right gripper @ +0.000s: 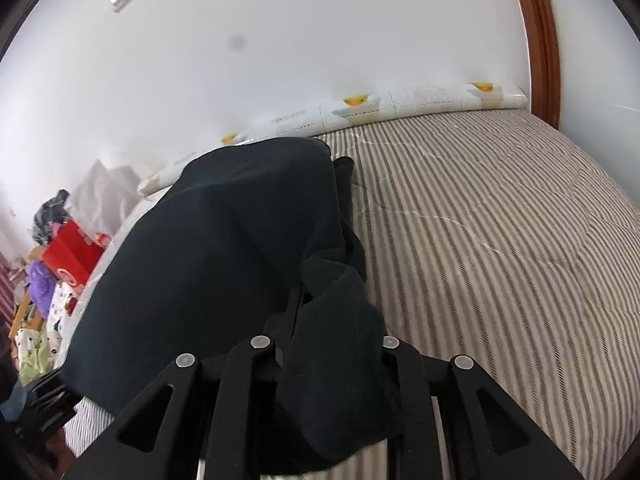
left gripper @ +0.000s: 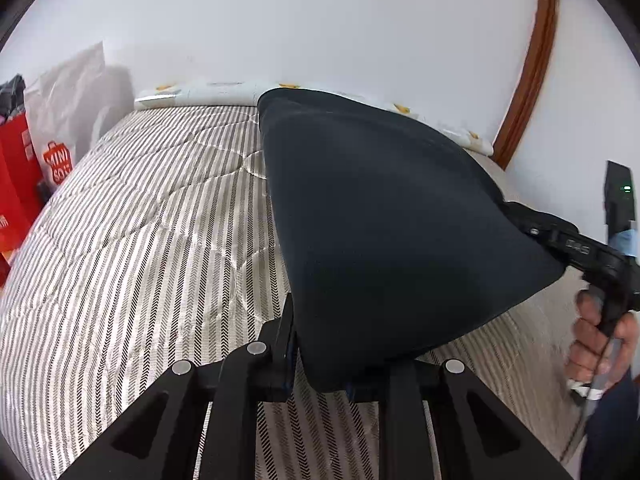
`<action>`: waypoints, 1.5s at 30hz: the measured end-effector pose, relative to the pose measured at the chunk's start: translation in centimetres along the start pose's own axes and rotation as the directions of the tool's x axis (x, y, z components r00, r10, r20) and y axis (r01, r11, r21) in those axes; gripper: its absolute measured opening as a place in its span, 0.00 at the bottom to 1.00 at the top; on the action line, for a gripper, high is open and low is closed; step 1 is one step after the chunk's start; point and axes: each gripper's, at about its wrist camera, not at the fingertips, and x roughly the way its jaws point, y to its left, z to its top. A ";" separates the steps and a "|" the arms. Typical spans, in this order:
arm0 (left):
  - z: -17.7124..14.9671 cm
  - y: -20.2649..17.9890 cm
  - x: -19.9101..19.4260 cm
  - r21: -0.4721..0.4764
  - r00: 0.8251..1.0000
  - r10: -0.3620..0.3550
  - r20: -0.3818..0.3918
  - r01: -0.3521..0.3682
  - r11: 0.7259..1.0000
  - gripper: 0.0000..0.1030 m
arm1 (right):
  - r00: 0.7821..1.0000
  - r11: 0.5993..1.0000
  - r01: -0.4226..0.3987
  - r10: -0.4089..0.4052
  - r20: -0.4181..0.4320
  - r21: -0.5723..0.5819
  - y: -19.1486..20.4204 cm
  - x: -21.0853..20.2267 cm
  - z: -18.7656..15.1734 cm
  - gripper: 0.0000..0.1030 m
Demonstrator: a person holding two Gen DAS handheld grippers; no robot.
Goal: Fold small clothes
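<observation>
Above striped bed (left gripper: pixel 140 220) | both jaws clamped on dark garment (left gripper: pixel 380 220) | fingertips hidden

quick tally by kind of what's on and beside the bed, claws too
dark navy garment: 1
claws: 2, left claw and right claw, both shut on the garment
red shopping bags: 1
white plastic bags: 1
total: 5

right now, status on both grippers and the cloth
Left hand-held gripper and right hand-held gripper both shut on dark garment. Garment lifted, stretched between them over striped bed. Nothing in the way.
</observation>
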 end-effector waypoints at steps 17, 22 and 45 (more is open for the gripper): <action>-1.9 -1.1 -5.8 0.047 0.993 -0.114 0.021 0.113 0.992 0.46 | 0.985 0.949 0.171 -0.156 0.079 -0.266 4.1 -4.5 -3.3 0.34; 0.7 -1.1 -5.5 0.044 0.994 -0.090 0.058 0.087 0.995 0.48 | 0.985 0.951 0.172 -0.167 0.039 -0.256 2.8 -5.3 -3.8 0.34; 2.3 0.8 -0.4 0.034 0.997 -0.058 -0.046 0.059 0.998 0.54 | 1.000 1.000 -0.002 0.002 0.016 0.022 -2.7 -0.5 3.1 0.00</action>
